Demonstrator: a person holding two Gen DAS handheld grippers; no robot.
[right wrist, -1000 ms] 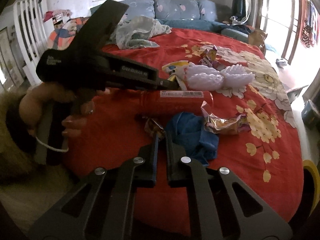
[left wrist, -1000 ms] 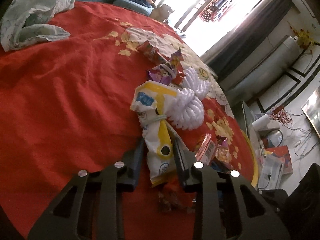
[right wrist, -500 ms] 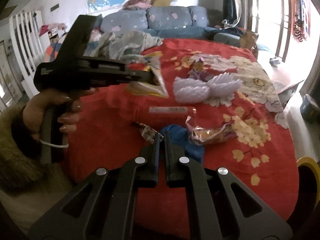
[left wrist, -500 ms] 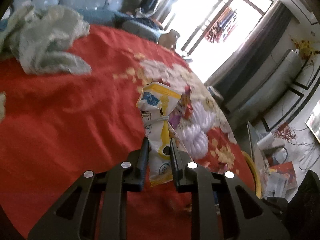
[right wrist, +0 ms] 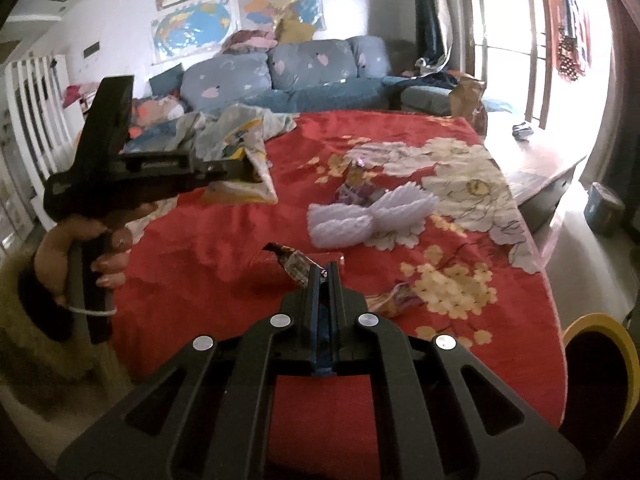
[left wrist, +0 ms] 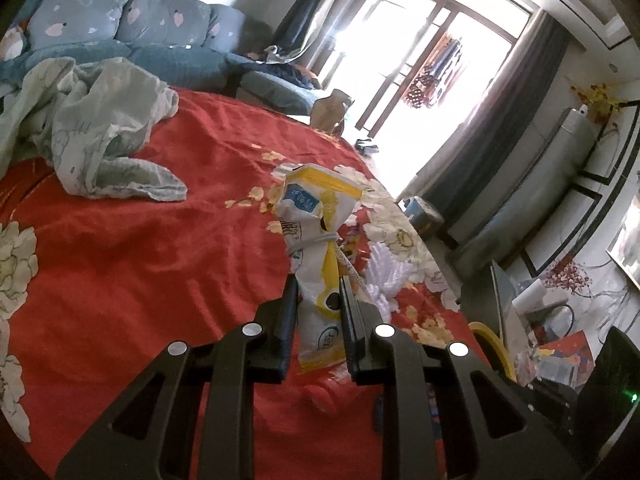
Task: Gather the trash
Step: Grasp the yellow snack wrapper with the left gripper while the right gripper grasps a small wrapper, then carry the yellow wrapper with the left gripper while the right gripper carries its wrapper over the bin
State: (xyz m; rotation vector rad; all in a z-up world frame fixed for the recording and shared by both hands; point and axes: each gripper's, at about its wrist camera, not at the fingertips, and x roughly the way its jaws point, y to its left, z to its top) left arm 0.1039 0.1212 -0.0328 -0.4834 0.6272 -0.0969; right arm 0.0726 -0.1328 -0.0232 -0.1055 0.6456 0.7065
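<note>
My left hand-held gripper point(left wrist: 318, 296) clamped on yellow-white snack bag point(left wrist: 320, 240), lifted off red bedspread point(left wrist: 140, 260). My right hand-held gripper point(right wrist: 325, 276) pinched tight on crumpled wrapper point(right wrist: 294, 262).

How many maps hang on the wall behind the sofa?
2. A world map is on the left; a second map is just right of it. Others may lie outside the view.

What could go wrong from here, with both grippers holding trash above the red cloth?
The left gripper pinches the yellow-and-white bag only near its lower end, so the long top may swing or slip free. The right gripper holds the small wrapper by one edge at its tips; it could drop. The white netting and other wrappers are not yet collected and might get missed.
</note>
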